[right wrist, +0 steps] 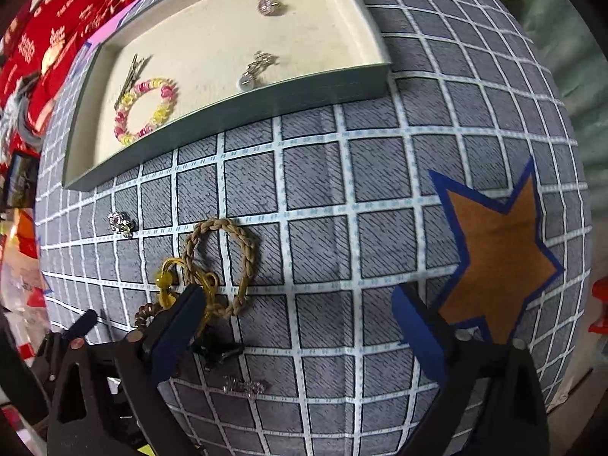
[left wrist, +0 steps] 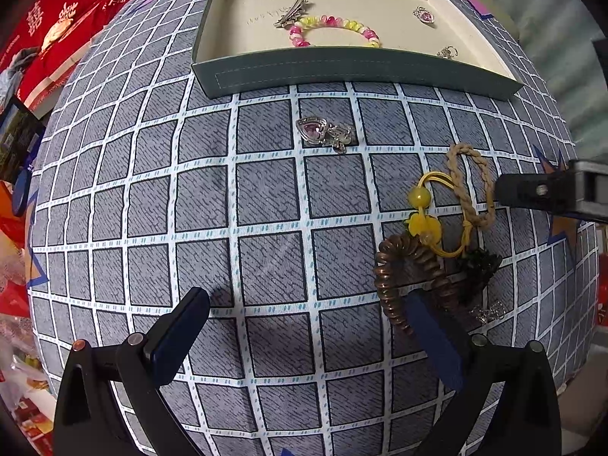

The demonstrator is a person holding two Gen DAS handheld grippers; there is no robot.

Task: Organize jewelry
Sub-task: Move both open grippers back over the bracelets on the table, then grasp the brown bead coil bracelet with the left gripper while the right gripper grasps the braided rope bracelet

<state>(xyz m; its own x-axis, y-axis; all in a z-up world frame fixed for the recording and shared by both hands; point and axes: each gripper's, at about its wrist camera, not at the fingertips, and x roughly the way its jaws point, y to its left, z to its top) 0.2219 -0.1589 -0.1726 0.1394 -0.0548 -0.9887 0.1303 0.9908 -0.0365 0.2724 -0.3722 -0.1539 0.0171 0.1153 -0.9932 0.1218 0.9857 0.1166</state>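
A green tray (left wrist: 342,70) with a cream inside holds a pink-yellow bead bracelet (left wrist: 334,28), a silver hair clip (left wrist: 290,11) and two small charms. On the checked cloth lie a pink heart pendant (left wrist: 323,133), a tan braided band (left wrist: 471,186), a yellow bead tie (left wrist: 423,212), a brown spiral tie (left wrist: 399,273) and a dark clip (left wrist: 478,262). My left gripper (left wrist: 307,323) is open, its right finger by the spiral tie. My right gripper (right wrist: 300,315) is open, its left finger beside the braided band (right wrist: 224,262) and yellow tie (right wrist: 167,279).
The tray (right wrist: 228,114) sits at the far side of the cloth. An orange star patch (right wrist: 497,250) is on the right. A small silver piece (right wrist: 243,385) and a charm (right wrist: 121,224) lie on the cloth. Red packaging (left wrist: 57,19) crowds the left edge.
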